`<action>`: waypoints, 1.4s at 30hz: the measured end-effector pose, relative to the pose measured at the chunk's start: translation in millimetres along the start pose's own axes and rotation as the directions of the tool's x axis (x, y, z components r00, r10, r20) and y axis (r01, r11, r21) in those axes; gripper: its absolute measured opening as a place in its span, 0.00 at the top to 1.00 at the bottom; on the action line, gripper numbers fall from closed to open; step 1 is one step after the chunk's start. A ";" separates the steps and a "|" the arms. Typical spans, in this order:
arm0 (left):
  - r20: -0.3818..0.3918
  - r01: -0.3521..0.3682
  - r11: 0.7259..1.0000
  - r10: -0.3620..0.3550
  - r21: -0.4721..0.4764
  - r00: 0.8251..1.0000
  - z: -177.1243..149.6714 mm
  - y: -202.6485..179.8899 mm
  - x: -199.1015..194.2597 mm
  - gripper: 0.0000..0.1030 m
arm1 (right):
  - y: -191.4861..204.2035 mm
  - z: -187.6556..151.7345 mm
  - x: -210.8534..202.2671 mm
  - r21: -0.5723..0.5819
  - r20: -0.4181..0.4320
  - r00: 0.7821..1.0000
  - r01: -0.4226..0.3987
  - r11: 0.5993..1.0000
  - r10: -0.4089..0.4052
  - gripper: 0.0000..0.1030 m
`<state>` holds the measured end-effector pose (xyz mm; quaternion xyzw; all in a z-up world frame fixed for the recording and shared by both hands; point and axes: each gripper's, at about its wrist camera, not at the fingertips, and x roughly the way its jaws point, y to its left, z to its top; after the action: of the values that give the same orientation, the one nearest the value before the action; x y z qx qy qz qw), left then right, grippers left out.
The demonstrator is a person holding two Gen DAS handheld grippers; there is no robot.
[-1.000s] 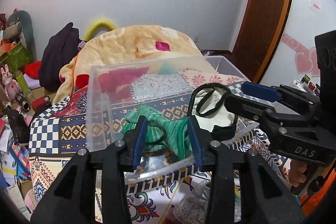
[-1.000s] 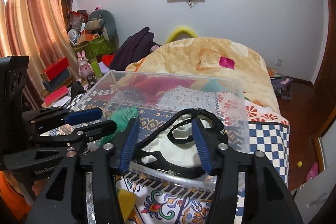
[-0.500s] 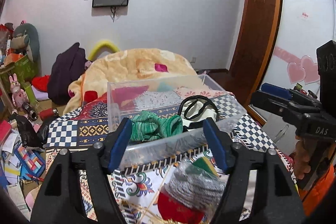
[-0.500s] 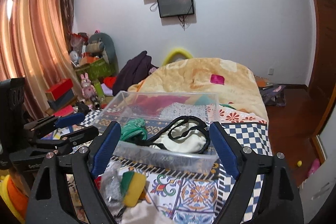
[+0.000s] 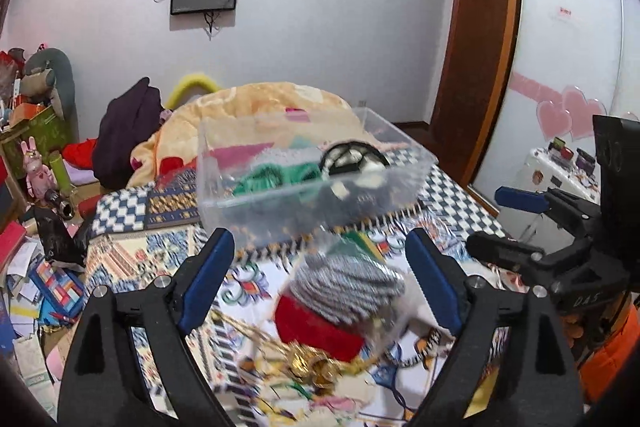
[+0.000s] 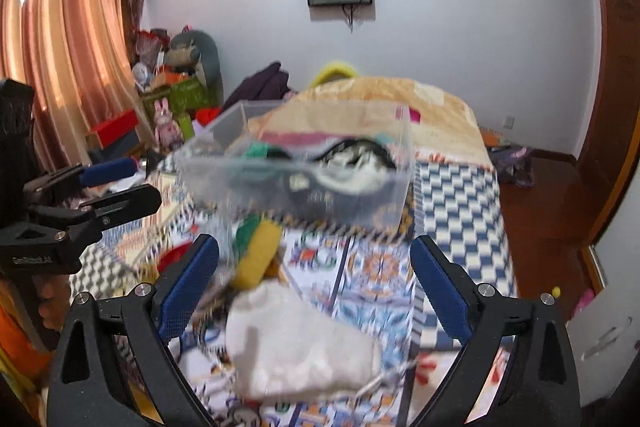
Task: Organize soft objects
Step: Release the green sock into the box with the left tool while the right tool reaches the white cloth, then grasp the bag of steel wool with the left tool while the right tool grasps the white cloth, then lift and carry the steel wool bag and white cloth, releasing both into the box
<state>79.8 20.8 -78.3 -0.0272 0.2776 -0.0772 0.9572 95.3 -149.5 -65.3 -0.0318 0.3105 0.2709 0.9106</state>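
Note:
A clear plastic bin (image 5: 312,199) stands on the patterned bed cover; it also shows in the right wrist view (image 6: 304,195). Inside lie a green cloth (image 5: 276,177) and a white piece with black straps (image 5: 352,157). Nearer, a pile holds a grey-striped and red knit item (image 5: 340,295), a yellow and green piece (image 6: 256,251) and a white sock-like cloth (image 6: 296,343). My left gripper (image 5: 320,279) is open and empty above the pile. My right gripper (image 6: 316,287) is open and empty above the white cloth.
A rolled beige blanket (image 5: 256,107) lies behind the bin. Clutter of boxes, toys and papers (image 5: 32,227) fills the floor at the left. A wooden door (image 5: 476,67) and a white wardrobe (image 5: 568,47) stand at the right.
Both grippers let go of the green cloth and the white strapped piece in the bin, opened wide and drew back toward the near pile.

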 end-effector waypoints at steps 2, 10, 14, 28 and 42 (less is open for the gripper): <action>-0.011 0.007 1.000 -0.007 -0.001 1.000 -7.4 -4.1 0.4 0.14 | 3.5 -11.2 -2.0 -0.001 -0.021 1.000 -0.010 1.000 0.010 0.07; -0.051 0.013 1.000 -0.012 0.014 0.999 -19.8 -21.9 17.2 0.09 | 3.3 -41.7 3.2 0.018 -0.098 0.995 -0.021 1.000 0.023 0.07; -0.087 0.015 1.000 -0.014 0.021 0.996 -28.6 -28.1 30.4 0.09 | -3.3 -52.2 5.5 0.027 -0.118 0.993 -0.009 1.000 0.012 0.07; -0.134 0.007 1.000 -0.005 0.014 0.991 -48.0 -23.6 54.7 0.40 | -17.3 -61.5 1.1 0.076 -0.142 0.989 -0.035 0.996 0.045 0.58; -0.121 0.045 0.998 -0.049 -0.034 0.991 -47.8 -12.2 47.2 0.72 | -32.7 -49.3 -15.1 0.126 -0.074 0.996 -0.039 0.991 0.048 0.76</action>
<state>91.9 0.6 -142.3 -0.0440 0.3359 -0.0970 0.9359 75.0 -195.7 -99.9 0.0216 0.3621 0.2694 0.8921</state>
